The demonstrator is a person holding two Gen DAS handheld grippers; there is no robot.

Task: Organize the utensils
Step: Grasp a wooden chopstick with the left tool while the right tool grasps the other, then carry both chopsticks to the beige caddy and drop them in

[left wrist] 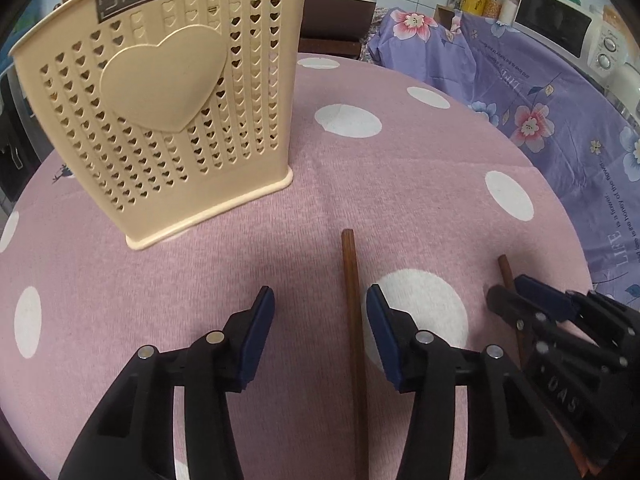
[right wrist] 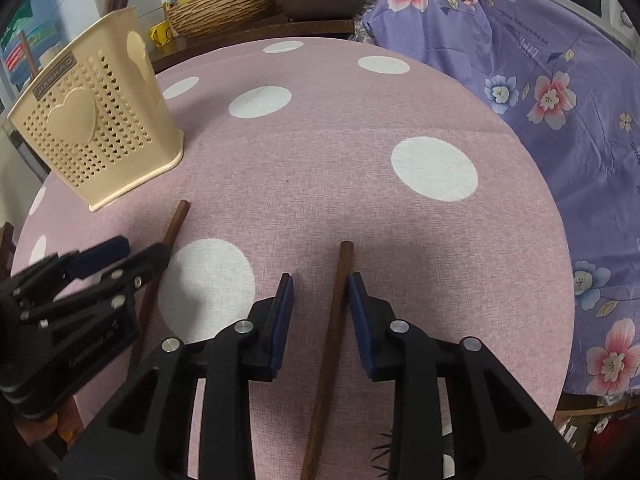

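In the left wrist view, the left gripper point(left wrist: 320, 300) has its jaws apart over a pink table point(left wrist: 420, 200) dotted with white. Between them lies a dark brown wooden stick point(left wrist: 352, 320), thin and straight, its squared end pointing to 12 o'clock; it sits close to the right-hand pad, but neither pad presses on it. At 10 o'clock stands a cream plastic utensil holder point(left wrist: 160, 120), pierced with small heart-shaped holes and bearing one big raised heart. At 3 o'clock the right gripper point(left wrist: 508, 292) straddles a second stick point(left wrist: 505, 270), of which only the tip shows.

In the right wrist view, the right gripper point(right wrist: 320, 292) also has its jaws apart. The second stick point(right wrist: 334, 328), brown with a rounded end, runs up between them toward 12 o'clock, near the right-hand pad and not clamped. At 9 o'clock the left gripper point(right wrist: 140, 250) sits beside the first stick point(right wrist: 176, 224). The utensil holder point(right wrist: 96, 128) stands at 10 o'clock, apart from both sticks.
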